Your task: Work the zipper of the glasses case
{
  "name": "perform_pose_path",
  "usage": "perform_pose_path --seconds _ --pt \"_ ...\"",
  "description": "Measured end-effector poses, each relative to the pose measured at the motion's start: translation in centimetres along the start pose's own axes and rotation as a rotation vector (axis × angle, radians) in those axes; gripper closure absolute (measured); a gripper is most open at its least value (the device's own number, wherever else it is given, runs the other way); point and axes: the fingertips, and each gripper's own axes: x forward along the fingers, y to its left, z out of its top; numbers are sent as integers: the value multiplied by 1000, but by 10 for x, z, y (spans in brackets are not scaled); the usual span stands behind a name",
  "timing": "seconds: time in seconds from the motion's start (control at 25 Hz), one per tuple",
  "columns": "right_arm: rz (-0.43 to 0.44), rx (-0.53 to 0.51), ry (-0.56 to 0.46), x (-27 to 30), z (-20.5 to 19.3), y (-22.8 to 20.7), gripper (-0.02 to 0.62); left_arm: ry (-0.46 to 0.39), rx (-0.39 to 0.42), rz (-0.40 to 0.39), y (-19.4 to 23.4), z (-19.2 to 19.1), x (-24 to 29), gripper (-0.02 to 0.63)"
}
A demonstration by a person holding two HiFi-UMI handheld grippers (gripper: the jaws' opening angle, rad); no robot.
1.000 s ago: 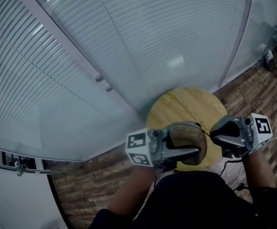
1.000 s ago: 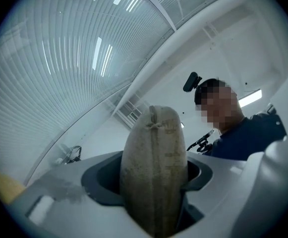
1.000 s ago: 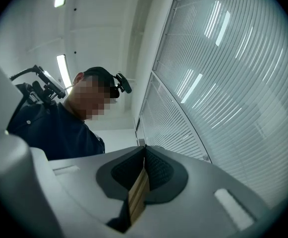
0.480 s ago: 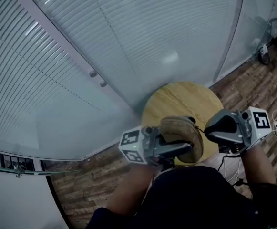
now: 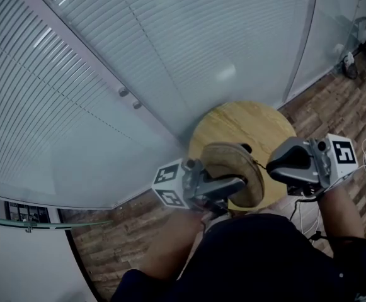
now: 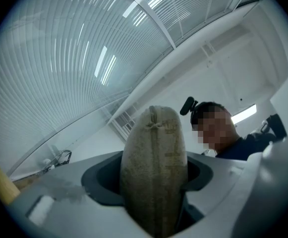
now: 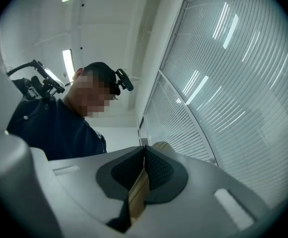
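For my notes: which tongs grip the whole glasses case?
The left tongs: the glasses case fills them. The right tongs pinch only a thin tan strip.

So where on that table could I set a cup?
The far half of the round table, toward the blinds, is bare wood. The near half is crowded: the left gripper holds the glasses case over it, and the right gripper pinches a thin tan strip beside it.

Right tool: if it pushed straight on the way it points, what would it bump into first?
Most likely the glasses case, held by the left tool just ahead. The right tool is shut on a thin tan strip, seemingly part of the case, so hardly any gap shows; depth is hard to judge.
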Motion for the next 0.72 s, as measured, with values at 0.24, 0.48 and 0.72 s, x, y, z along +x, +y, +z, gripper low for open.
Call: perform_pose_path --seconds 0.24,0.48,0.72 --pt "25 -1 83 10 -18 6 581 -166 -34 -5 0 50 -18 305" --pt "-21 17 101 4 -30 -16 581 -219 -40 23 26 76 -27 304" --pt "-51 -19 153 -4 -31 -29 581 -263 -61 25 45 104 -12 304"
